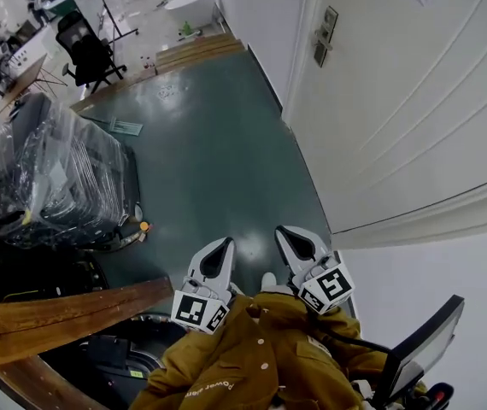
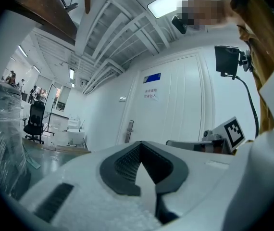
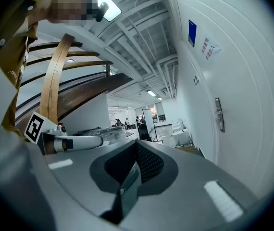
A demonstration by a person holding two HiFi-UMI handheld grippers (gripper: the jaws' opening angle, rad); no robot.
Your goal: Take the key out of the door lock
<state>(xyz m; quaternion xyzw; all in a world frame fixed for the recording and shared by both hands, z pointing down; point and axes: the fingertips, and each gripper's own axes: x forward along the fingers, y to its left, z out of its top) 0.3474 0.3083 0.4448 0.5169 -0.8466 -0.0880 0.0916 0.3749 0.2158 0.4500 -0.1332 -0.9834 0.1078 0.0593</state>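
Observation:
The white door [image 1: 414, 101] fills the right of the head view, with its metal lock plate and handle [image 1: 324, 34] far up near the door's left edge. The key is too small to make out. My left gripper [image 1: 223, 244] and right gripper [image 1: 289, 232] are held low, close to the yellow jacket [image 1: 252, 357] and far from the lock. Both are shut with nothing between the jaws. In the left gripper view the lock plate [image 2: 129, 131] stands beyond the left gripper [image 2: 142, 150]. In the right gripper view the lock plate [image 3: 218, 114] shows at the right, beyond the right gripper [image 3: 137, 150].
Green floor [image 1: 218, 152] stretches between me and the door. A plastic-wrapped machine [image 1: 55, 178] stands at the left, a black office chair [image 1: 90, 54] further back, and wooden steps [image 1: 196, 51] beyond. A curved wooden rail [image 1: 55, 314] crosses bottom left. A dark screen on an arm [image 1: 419, 348] sits bottom right.

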